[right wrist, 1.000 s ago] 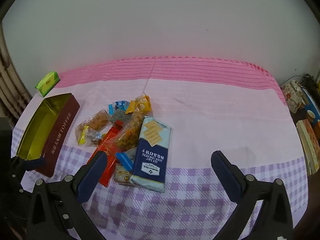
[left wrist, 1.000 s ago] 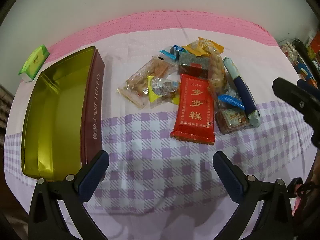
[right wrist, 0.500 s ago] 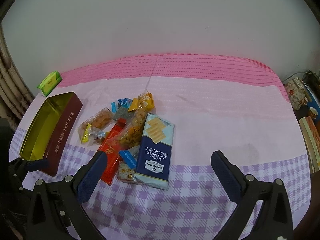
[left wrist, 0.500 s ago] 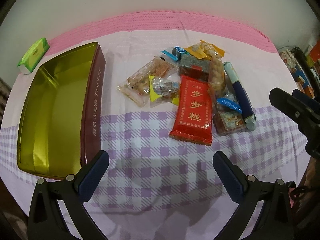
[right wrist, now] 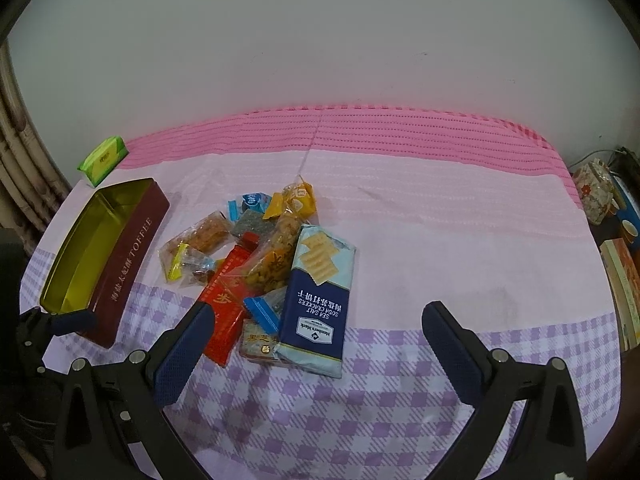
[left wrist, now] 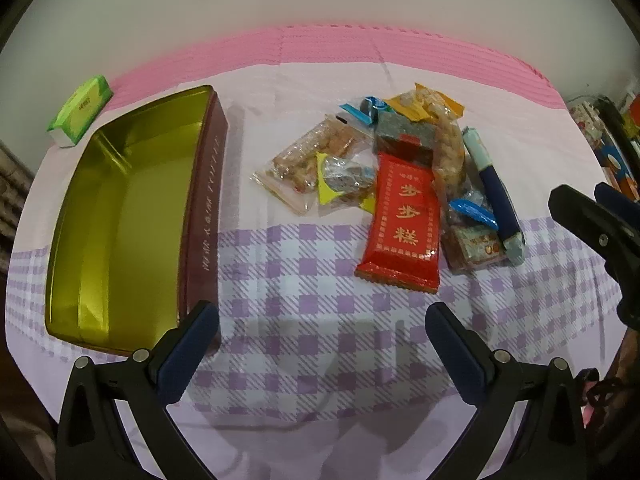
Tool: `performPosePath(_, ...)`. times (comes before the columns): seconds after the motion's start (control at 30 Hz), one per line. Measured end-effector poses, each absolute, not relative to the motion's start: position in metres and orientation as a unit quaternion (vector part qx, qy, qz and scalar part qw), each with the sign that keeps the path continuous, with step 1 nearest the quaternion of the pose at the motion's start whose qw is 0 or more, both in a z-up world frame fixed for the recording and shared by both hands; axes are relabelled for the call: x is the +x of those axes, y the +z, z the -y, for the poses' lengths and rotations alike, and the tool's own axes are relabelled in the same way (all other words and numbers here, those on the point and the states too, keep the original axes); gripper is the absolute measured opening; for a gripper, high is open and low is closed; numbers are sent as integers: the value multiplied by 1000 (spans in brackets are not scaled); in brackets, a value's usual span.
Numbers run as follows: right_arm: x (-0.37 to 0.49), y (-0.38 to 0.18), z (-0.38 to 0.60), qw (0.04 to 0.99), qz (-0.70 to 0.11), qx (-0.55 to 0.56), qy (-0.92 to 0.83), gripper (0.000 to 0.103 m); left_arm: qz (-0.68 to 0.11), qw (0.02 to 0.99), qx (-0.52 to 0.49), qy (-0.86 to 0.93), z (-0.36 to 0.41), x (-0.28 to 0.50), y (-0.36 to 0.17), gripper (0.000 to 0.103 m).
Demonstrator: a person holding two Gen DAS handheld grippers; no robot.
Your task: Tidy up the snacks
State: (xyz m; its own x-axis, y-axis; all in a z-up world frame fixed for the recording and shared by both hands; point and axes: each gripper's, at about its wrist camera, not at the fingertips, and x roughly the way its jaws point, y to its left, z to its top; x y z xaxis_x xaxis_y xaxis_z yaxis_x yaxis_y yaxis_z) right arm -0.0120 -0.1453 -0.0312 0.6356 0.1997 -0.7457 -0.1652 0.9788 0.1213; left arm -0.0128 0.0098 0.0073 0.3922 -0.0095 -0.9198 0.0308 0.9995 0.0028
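A heap of snack packets lies mid-table: a red cake packet [left wrist: 402,222], a blue soda cracker pack [right wrist: 320,298], a clear bag of fried snacks [left wrist: 310,162] and several small wrapped sweets. An open maroon toffee tin [left wrist: 120,216] with a gold inside stands empty to the left of the heap. My left gripper [left wrist: 322,334] hovers open over the checked cloth, nearer than the heap, its left finger beside the tin's near corner. My right gripper [right wrist: 318,334] hangs open just in front of the cracker pack. Neither holds anything.
A green tissue pack [left wrist: 80,110] lies behind the tin near the wall. The table [right wrist: 460,240] wears a pink and purple-checked cloth. Boxes and cups [right wrist: 616,248] crowd the floor past the right edge. A white wall rises close behind.
The left gripper view has shifted left and slightly forward, so the tin sits more centred. The right gripper has drawn a little closer to the heap. Both stay open.
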Motion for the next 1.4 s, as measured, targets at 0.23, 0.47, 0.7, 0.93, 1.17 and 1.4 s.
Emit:
performPosePath(0.23, -12, -33, 144, 902, -418, 22, 105, 103, -536, 844, 7, 2, -15, -15, 17, 102)
performPosePath(0.47, -12, -35, 142, 901, -420, 21, 106, 103, -525, 851, 6, 18, -19, -14, 24, 102)
performPosePath(0.7, -13, -35, 141, 900, -422, 21, 107, 103, -525, 851, 1, 30, -23, -13, 25, 99)
performPosePath(0.93, -13, -36, 139, 900, -422, 19, 109, 103, -526, 850, -2, 35, -26, -12, 24, 99)
performPosePath(1.17, -14, -37, 139, 898, -424, 20, 111, 103, -525, 850, -3, 37, -27, -12, 25, 99)
performPosePath(1.4, -14, -36, 139, 897, -426, 22, 114, 103, -523, 851, -2, 38, -27, -13, 25, 99)
